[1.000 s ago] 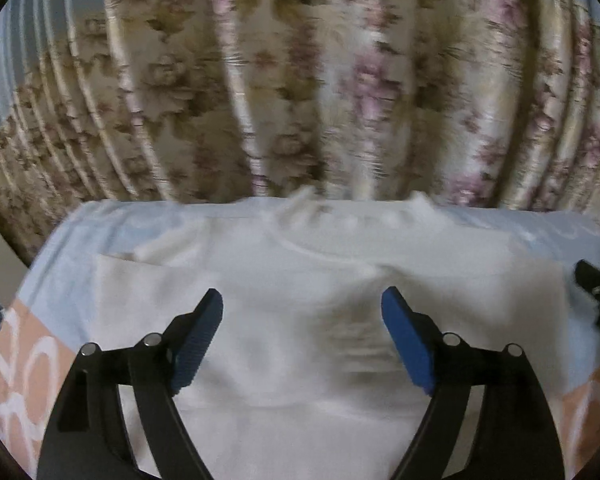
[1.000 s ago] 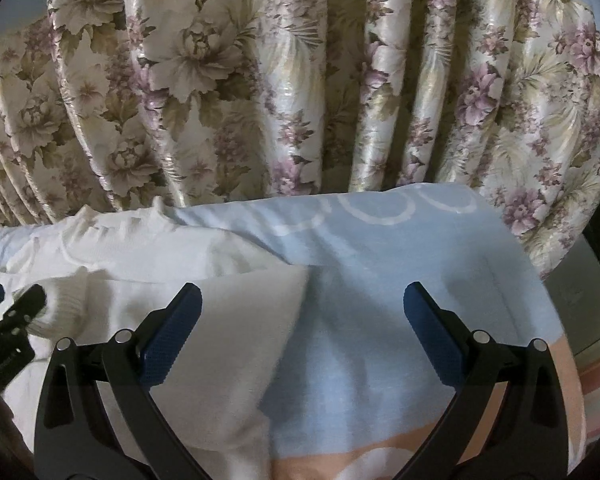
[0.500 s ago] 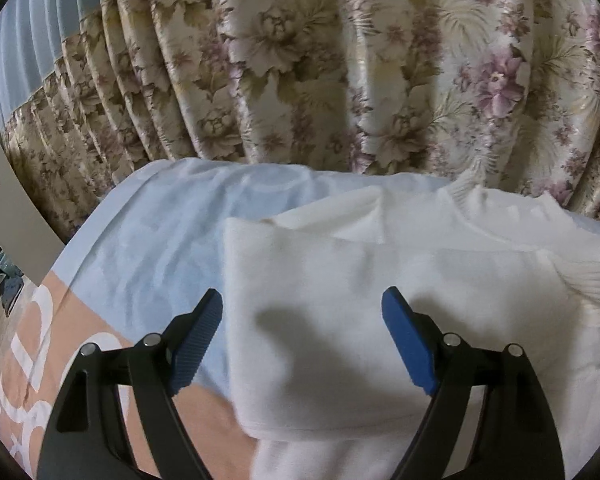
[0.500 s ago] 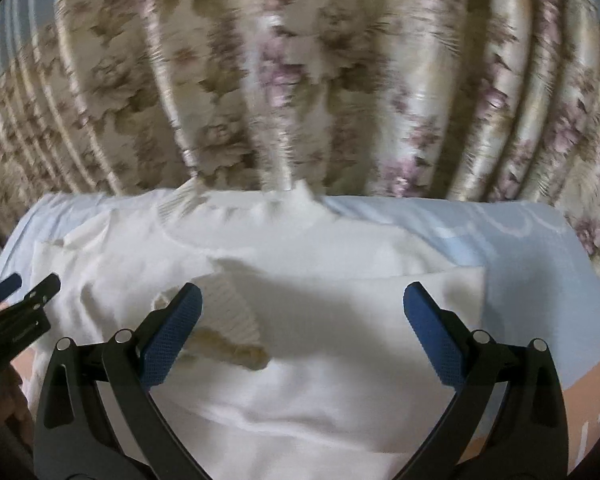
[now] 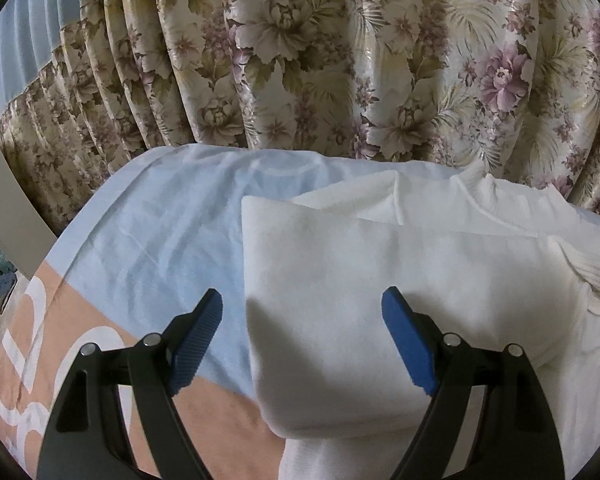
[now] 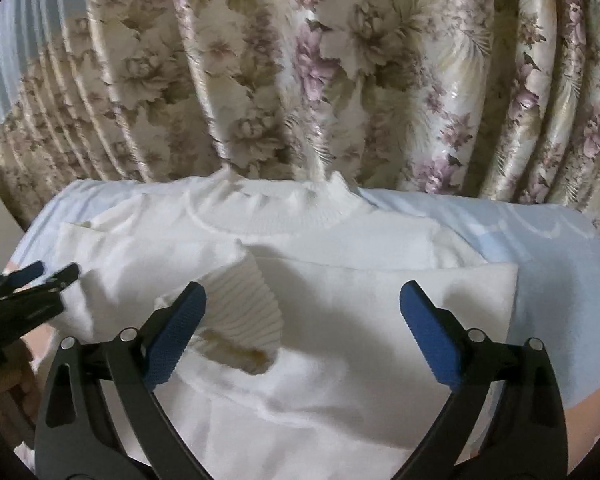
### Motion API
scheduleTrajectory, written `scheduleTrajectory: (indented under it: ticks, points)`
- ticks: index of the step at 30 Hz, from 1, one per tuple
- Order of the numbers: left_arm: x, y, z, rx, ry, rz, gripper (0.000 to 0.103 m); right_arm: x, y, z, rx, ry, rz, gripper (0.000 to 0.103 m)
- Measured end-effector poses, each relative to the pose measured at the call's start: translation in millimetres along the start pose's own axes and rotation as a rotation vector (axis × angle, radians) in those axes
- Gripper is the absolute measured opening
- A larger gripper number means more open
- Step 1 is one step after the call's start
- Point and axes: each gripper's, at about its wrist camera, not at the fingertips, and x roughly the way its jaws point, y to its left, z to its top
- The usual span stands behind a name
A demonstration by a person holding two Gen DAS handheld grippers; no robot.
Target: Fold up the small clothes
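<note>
looking along our left gripper [image 5: 302,322], we find its jaws spread wide and holding nothing. at the far left of that frame lies a bedsheet [image 5: 156,236], pale blue above, peach with white shapes toward the lower left. a floral curtain [image 5: 300,60] fills the whole upper half. moving right, the white sweater [image 5: 400,280] takes up the centre and right; its folded left edge runs top to bottom between the two blue fingers [image 5: 198,338], so the garment lies ahead and to the right of this gripper. a ribbed cuff [image 5: 596,284] rests on top at the right edge.

in the right wrist view, our left gripper [image 6: 36,280] shows at the left edge beside the sweater's side. the sweater [image 6: 360,312] lies flat across the centre, collar [image 6: 276,212] at the upper middle against the curtain [image 6: 300,60], hem toward us, so its long axis runs away from us. both sleeves are folded inward across the chest. the ribbed cuff [image 6: 252,308] sits just above our right gripper's [image 6: 303,334] left finger. this gripper is also wide open and empty, centred over the garment. blue bedsheet [image 6: 560,280] shows at the right.

we judge the hem-to-collar fold comes next; both grippers are near, the right more centred.

no containers are visible.
</note>
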Motion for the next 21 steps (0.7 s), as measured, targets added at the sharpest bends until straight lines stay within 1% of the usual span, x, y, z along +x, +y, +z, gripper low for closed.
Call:
scheduleTrajectory:
  ticks: [3,8,11,15,21]
  points:
    - [1.6,0.7,-0.6,-0.002,0.002,0.001,0.083,-11.2,6.4,0.7,-0.035,-0.045,-0.013,0.098]
    - [1.9,0.9,-0.7,-0.001,0.003,0.001,0.083,-20.5,10.3,5.5,-0.061,-0.075,-0.028,0.098]
    - [1.4,1.3,-1.3,0.000,0.002,0.001,0.083,-20.5,11.0,7.3,-0.062,-0.070,-0.007,0.098]
    - [0.9,1.2,-1.6,-0.001,-0.003,0.002,0.083,-8.8,10.2,2.7,-0.081,-0.021,-0.055,0.098]
    - [-1.1,1.2,0.7,-0.001,-0.009,0.002,0.083,8.3,-6.6,-3.7,-0.057,0.025,-0.116,0.095]
